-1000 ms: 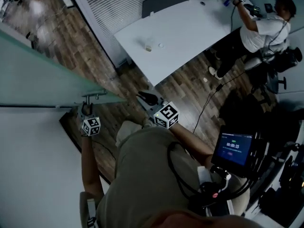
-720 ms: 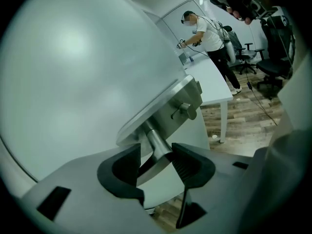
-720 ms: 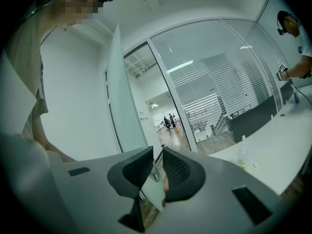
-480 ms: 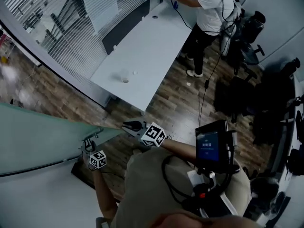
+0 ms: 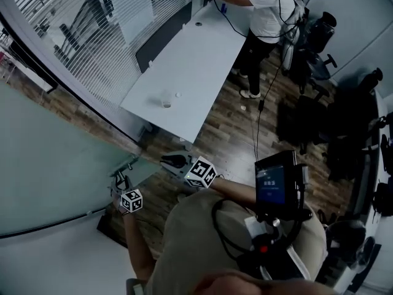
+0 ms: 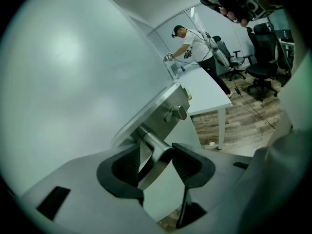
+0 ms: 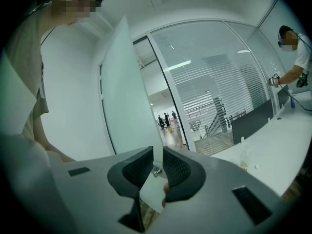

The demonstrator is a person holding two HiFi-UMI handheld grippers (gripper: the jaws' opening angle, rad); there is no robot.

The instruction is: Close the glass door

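Note:
The frosted glass door [image 5: 49, 158] fills the left of the head view, its free edge running down to a metal lever handle [image 5: 127, 166]. My left gripper [image 5: 119, 180] is shut on that handle. In the left gripper view the lever [image 6: 155, 152] lies between the two pads, below the steel lock plate [image 6: 165, 108]. My right gripper [image 5: 167, 160] hovers just right of the door's edge, apart from it. In the right gripper view its jaws [image 7: 157, 167] stand a little open with nothing held, and the door [image 7: 124, 111] rises beyond them.
A long white table [image 5: 184, 72] stands ahead along a glass wall with blinds [image 5: 80, 29]. Another person [image 5: 267, 11] works at its far end. Office chairs [image 5: 313, 35] and a cable [image 5: 261, 112] occupy the wood floor to the right.
The door has swung with my left gripper still on its handle. The right gripper moved along beside the edge. The head view has turned toward the table.

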